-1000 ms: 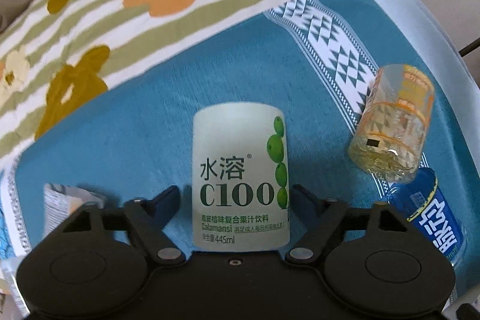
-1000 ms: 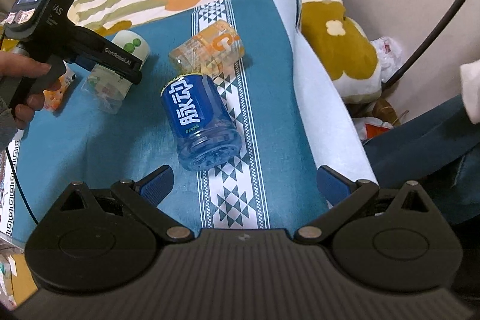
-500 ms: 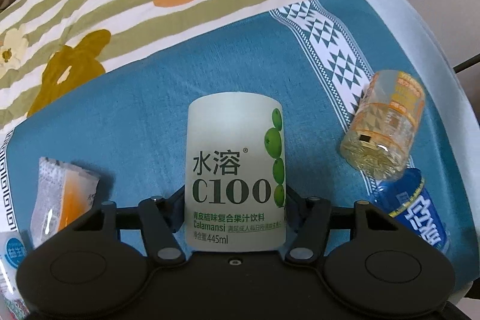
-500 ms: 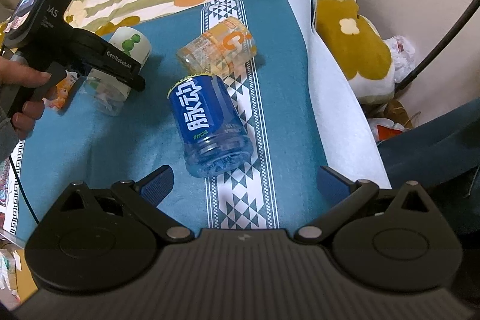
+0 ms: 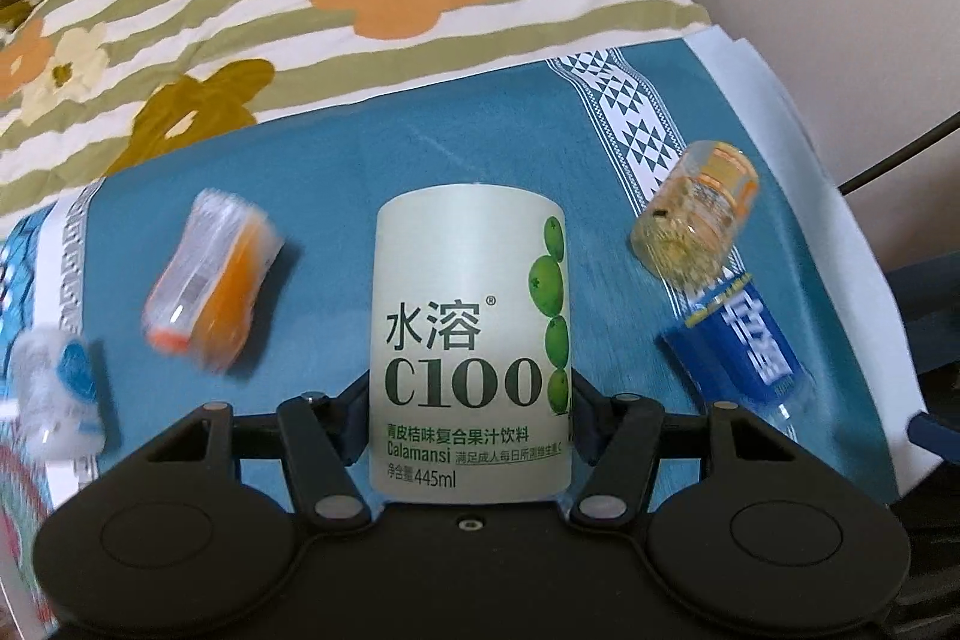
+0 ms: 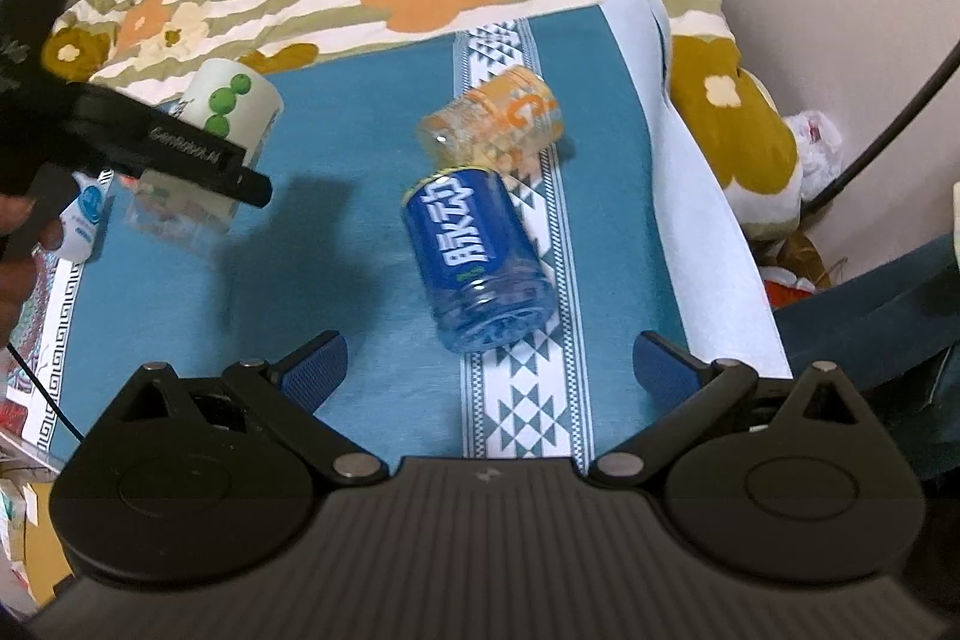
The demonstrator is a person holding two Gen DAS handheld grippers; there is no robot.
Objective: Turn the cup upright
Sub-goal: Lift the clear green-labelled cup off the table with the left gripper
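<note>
My left gripper (image 5: 471, 406) is clamped on the pale green C100 cup (image 5: 471, 340), fingers pressing both sides low on its label, dead centre of the left wrist view. In the right wrist view the same cup (image 6: 231, 103) sits at upper left, tilted and apparently lifted off the blue cloth (image 6: 336, 220), with a shadow beneath it. My right gripper (image 6: 489, 370) is spread wide and holding nothing, hanging over the lower middle of the frame.

What worries me: the cup looks thin-walled, so too much squeeze could crush it, and too little could let it slide out as I rotate it. Setting it down on soft bedding is another risk; I judge an uneven fold could tip it straight back over.

Clutter is close. An orange packet (image 5: 207, 280) lies to the left of the cup, and a white-and-blue wrapper (image 5: 57, 388) at the far left edge. To the right, an orange-labelled jar (image 5: 696, 220) lies on its side touching a blue bottle (image 5: 744, 340), so the landing spot between them is narrow.
</note>
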